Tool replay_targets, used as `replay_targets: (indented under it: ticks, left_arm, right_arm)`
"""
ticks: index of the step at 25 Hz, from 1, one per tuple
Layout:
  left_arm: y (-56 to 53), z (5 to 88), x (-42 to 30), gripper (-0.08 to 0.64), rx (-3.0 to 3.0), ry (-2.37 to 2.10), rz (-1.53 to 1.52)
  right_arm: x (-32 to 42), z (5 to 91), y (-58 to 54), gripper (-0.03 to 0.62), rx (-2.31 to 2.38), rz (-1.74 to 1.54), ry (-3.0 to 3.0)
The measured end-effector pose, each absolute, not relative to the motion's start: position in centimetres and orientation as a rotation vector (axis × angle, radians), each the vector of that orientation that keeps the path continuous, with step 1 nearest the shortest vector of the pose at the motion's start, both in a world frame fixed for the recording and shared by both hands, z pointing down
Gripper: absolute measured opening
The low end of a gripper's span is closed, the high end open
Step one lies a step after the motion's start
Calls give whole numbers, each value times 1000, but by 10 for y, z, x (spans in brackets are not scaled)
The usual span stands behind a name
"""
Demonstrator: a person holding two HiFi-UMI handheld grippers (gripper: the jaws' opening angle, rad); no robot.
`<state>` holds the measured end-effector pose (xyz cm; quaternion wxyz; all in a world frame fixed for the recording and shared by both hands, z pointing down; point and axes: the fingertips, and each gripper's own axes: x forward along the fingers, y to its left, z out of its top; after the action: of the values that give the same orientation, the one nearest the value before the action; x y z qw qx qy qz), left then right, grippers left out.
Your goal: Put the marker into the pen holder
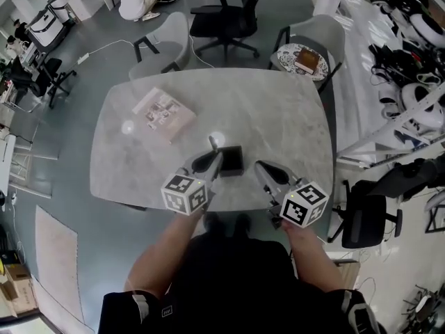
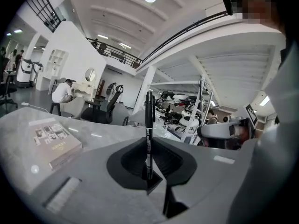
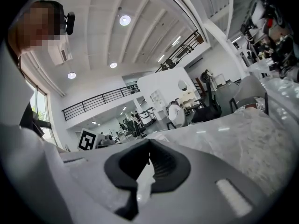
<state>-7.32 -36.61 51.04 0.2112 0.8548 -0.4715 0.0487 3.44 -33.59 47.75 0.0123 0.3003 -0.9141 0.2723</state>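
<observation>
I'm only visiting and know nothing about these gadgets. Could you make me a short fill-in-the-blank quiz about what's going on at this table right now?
1. The left gripper is shut on an upright, slim black ____.
2. The right gripper is shut and holds ____.
3. In the head view, the black square pen holder stands on the grey stone-look table, between the tips of the two ____.

Missing words: marker; nothing; grippers.

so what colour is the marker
The marker is black with pale print; left gripper view shows it best.
</observation>
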Motion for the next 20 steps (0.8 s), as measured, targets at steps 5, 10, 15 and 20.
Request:
replay_targets:
  ticks: [5,10,15,20]
  left_arm:
    - [-388,533,-76,42,2395,-1269,200]
    - [-398,563,-81,43,2405,-1238,287]
    - [-404,570,-85,46,2432,-1205,284]
    - [-407,567,-78,41,2422,-1161,237]
  right_arm:
    - [26,480,-343,3,981,842,-2817]
    - [26,479,-342,3,1021,821,-2781]
    - [22,480,-342,3,1046,813,-2754]
    - [17,482,-340,3,1052,819,-2737]
